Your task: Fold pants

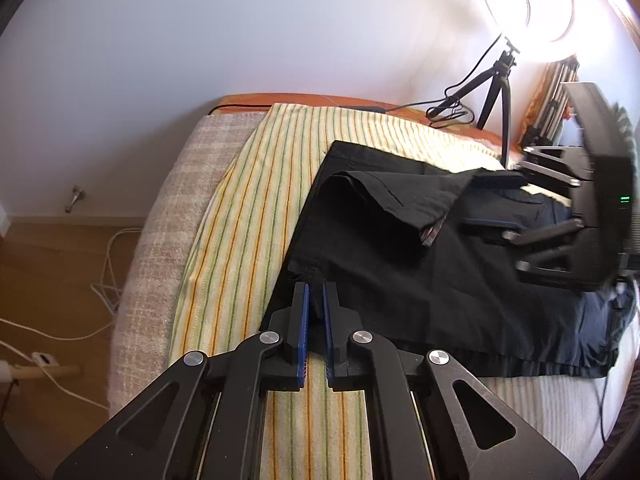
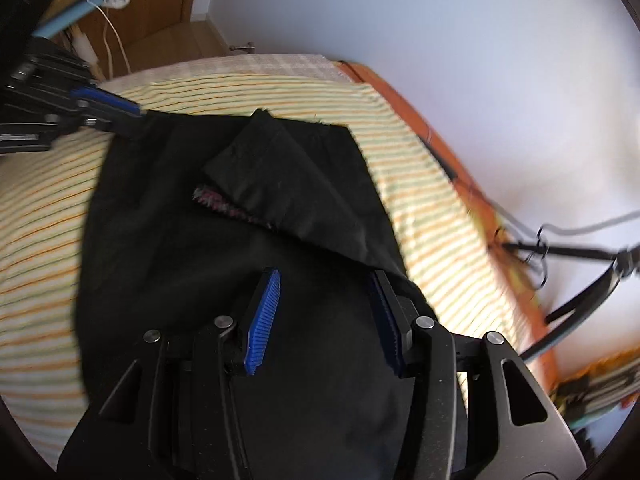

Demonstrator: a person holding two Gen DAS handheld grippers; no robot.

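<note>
Black pants point(image 1: 400, 264) lie on a striped yellow sheet point(image 1: 256, 184) on a bed, with a leg end folded back on top. They also fill the right wrist view point(image 2: 224, 264). My left gripper point(image 1: 315, 300) is shut on the near corner of the pants. It shows at the upper left of the right wrist view point(image 2: 132, 116), pinching the pants' edge. My right gripper point(image 2: 324, 280) is open just above the middle of the pants, holding nothing. In the left wrist view it sits at the right point(image 1: 496, 204), over the far part of the pants.
A beige blanket point(image 1: 160, 240) covers the bed's left edge. A ring light on a tripod point(image 1: 500, 92) with cables stands at the back on the orange bed edge point(image 1: 320, 101). White cables and a power strip point(image 1: 44, 360) lie on the wooden floor.
</note>
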